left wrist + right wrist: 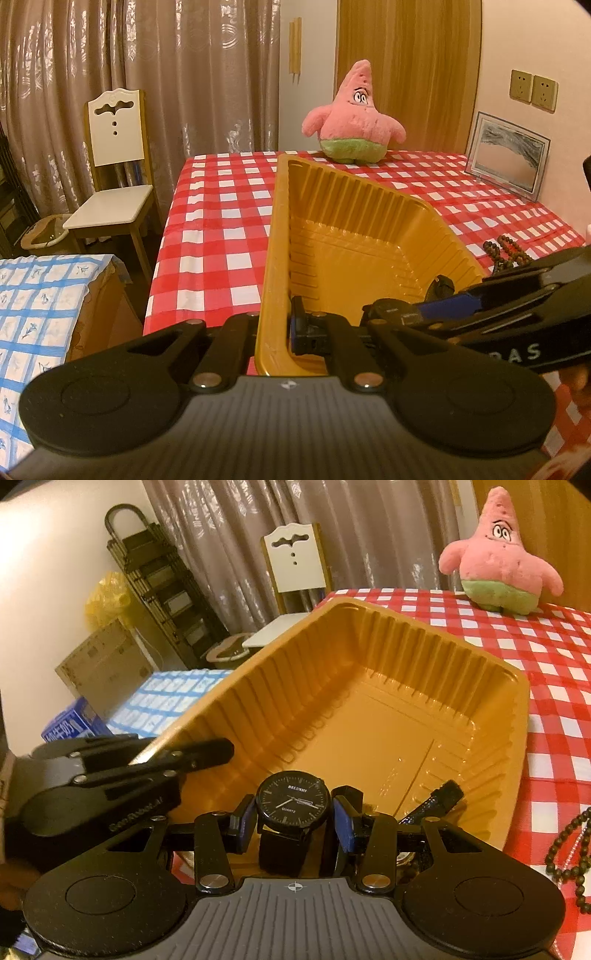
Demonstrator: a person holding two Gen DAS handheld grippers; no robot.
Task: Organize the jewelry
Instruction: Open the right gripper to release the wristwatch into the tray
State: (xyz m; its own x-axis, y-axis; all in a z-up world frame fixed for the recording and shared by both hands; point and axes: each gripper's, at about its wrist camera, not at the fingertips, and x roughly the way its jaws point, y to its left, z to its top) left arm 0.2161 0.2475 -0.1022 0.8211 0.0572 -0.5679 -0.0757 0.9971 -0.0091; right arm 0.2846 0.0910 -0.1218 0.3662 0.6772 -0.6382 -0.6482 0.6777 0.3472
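Right gripper (293, 823) clamped on black watch (293, 800) over bare gold tray (519, 686); left gripper (271, 332) pinching tray rim; bead bracelets (570, 853) left outside.

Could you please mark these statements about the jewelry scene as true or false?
1. The right gripper holds a black watch. True.
2. The gold tray already holds several necklaces. False: its floor is bare.
3. The left gripper is clamped on the tray's rim. True.
4. The pink plush toy sits inside the tray. False: it stands on the checkered tablecloth beyond it.
5. A dark bead strand lies on the tablecloth beside the tray. True.
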